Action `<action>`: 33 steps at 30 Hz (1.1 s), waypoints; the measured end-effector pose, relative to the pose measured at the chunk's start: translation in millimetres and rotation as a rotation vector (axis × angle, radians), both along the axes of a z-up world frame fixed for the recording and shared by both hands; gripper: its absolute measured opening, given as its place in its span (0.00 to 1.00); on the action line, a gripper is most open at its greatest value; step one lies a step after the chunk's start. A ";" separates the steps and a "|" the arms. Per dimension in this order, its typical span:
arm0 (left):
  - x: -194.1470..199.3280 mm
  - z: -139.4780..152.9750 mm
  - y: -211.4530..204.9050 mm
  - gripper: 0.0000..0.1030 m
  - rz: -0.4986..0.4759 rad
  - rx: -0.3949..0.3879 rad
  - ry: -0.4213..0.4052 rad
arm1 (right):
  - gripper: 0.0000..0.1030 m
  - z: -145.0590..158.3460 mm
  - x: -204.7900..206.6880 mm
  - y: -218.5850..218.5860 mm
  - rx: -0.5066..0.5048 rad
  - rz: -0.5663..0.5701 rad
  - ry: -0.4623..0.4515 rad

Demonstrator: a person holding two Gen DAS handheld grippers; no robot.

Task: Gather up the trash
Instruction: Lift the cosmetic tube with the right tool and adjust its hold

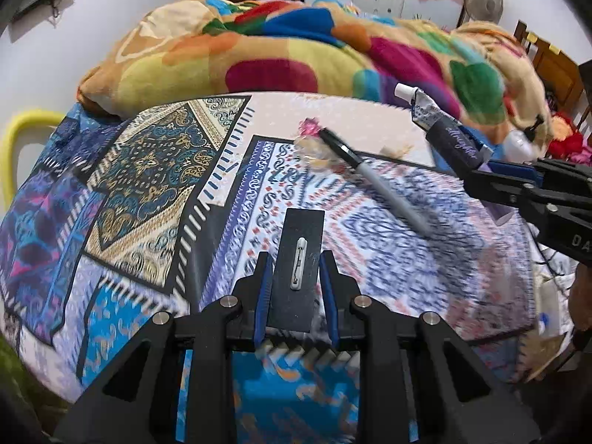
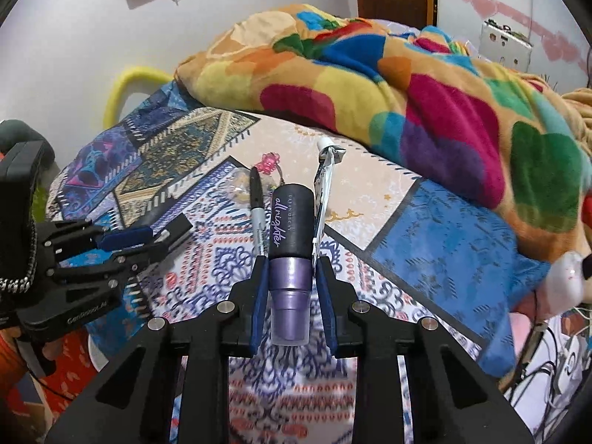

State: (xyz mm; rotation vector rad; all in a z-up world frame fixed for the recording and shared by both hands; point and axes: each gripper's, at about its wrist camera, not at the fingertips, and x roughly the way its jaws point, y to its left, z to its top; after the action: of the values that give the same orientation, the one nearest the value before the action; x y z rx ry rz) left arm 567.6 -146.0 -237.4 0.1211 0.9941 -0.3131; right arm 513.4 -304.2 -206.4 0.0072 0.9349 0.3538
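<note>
Gripping a flat black badge plate (image 1: pixel 299 259) edge to edge, the left gripper (image 1: pixel 296 288) has its blue pads nearly together on the plate's two long sides, with the silver pin clasp facing up between them. The plate looks thin, rigid and light, so an edge hold should be firm enough, though a smooth edge could pivot if it is tilted.

The right gripper (image 2: pixel 292 285) is likewise narrowed onto a purple-and-black cosmetic bottle (image 2: pixel 290 244), its pads pressing on the purple lower section while the black cap juts forward beyond the fingertips. That bottle is probably hard, slick plastic, and round, so it may roll in the pads; a hold on the wider body seems safer than on the stepped neck.

Ahead of both grippers, on the patterned bedsheet (image 1: pixel 140 170), lie a grey marker (image 1: pixel 373 177), a crumpled clear wrapper (image 1: pixel 314 148) and a squeezed tube (image 2: pixel 325 174). The wrapper will be soft and springy.
</note>
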 end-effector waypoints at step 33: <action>-53.3 -31.6 -28.8 0.25 0.043 0.018 0.024 | 0.24 -22.2 -71.5 -17.3 -0.079 0.020 0.042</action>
State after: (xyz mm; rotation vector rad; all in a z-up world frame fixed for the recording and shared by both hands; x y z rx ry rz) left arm 514.3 -174.8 -269.0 0.1119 1.0224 -0.2671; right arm 441.9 -321.6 -228.6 -0.0675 0.9908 0.3359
